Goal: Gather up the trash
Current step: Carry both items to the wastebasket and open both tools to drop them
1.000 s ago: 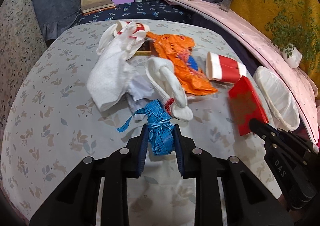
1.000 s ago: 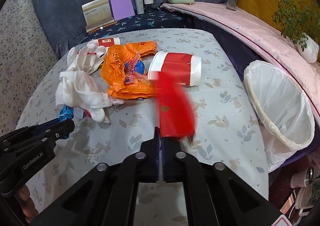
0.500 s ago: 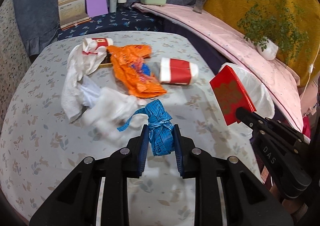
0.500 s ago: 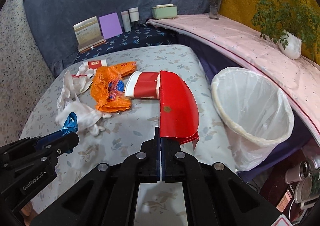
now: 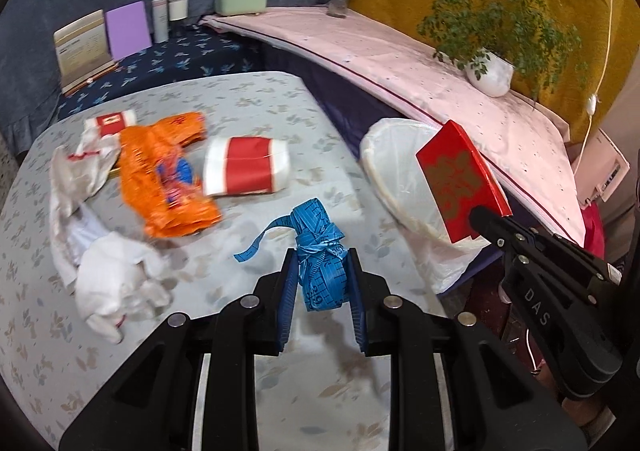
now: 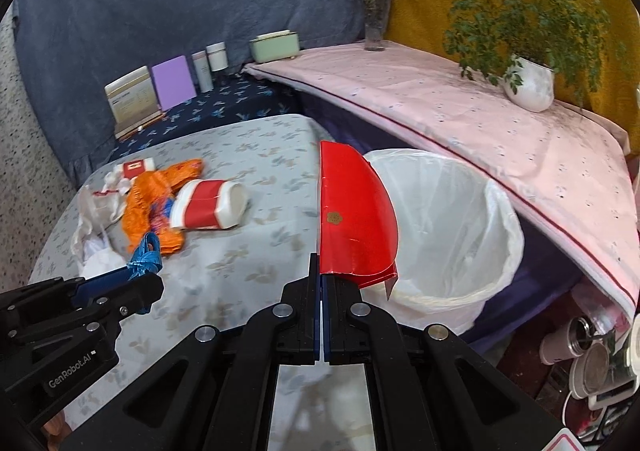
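My left gripper (image 5: 322, 271) pinches the blue tape bundle (image 5: 320, 251) between its pads, held above the floral table (image 5: 260, 103). My right gripper (image 6: 322, 283) is clamped on the red envelope (image 6: 352, 219) — its edge caught between fingers pressed nearly flat together — just beside the rim of the white-lined bin (image 6: 460, 227) at the table's edge. More trash lies on the table: a red-and-white cup (image 5: 246, 171) on its side, an orange wrapper (image 5: 164, 175) beside it, and white bags (image 5: 116, 283) — all well apart from the bin.
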Demonstrator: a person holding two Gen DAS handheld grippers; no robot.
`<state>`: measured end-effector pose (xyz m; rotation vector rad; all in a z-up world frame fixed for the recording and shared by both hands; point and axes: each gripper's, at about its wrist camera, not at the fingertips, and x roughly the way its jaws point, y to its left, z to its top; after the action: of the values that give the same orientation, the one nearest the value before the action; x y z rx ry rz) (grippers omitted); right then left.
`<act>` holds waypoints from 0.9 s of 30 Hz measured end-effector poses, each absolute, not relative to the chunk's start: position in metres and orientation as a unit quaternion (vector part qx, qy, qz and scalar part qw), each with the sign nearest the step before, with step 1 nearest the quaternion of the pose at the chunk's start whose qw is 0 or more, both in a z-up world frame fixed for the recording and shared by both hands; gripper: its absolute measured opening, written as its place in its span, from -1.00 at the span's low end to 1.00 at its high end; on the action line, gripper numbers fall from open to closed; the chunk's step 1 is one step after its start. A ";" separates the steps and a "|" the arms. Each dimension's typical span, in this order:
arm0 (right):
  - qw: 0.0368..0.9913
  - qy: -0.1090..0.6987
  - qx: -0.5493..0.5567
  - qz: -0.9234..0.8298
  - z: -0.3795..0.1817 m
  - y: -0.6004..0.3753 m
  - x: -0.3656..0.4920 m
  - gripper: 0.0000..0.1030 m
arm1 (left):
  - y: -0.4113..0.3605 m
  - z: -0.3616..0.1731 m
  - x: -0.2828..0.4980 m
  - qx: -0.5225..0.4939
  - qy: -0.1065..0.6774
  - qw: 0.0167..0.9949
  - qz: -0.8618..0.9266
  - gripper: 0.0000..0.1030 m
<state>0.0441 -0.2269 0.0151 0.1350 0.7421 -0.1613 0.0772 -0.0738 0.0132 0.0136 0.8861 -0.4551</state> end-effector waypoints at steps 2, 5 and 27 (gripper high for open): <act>0.926 0.361 0.067 -0.090 0.015 -0.239 0.045 -0.98 | -0.090 0.013 0.083 0.011 0.423 0.877 -0.228 -0.55; 0.924 0.361 0.071 -0.107 0.014 -0.258 0.047 -0.98 | -0.113 0.013 0.091 0.019 0.422 0.874 -0.241 -0.55; 0.903 0.390 0.095 -0.150 -0.016 -0.323 0.078 -0.98 | -0.216 -0.011 0.154 0.029 0.437 0.834 -0.337 -0.51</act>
<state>0.0785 -0.3225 -0.0155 0.1971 0.8062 -0.3108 0.1537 -0.2160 -0.0109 0.0623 0.9252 -0.7131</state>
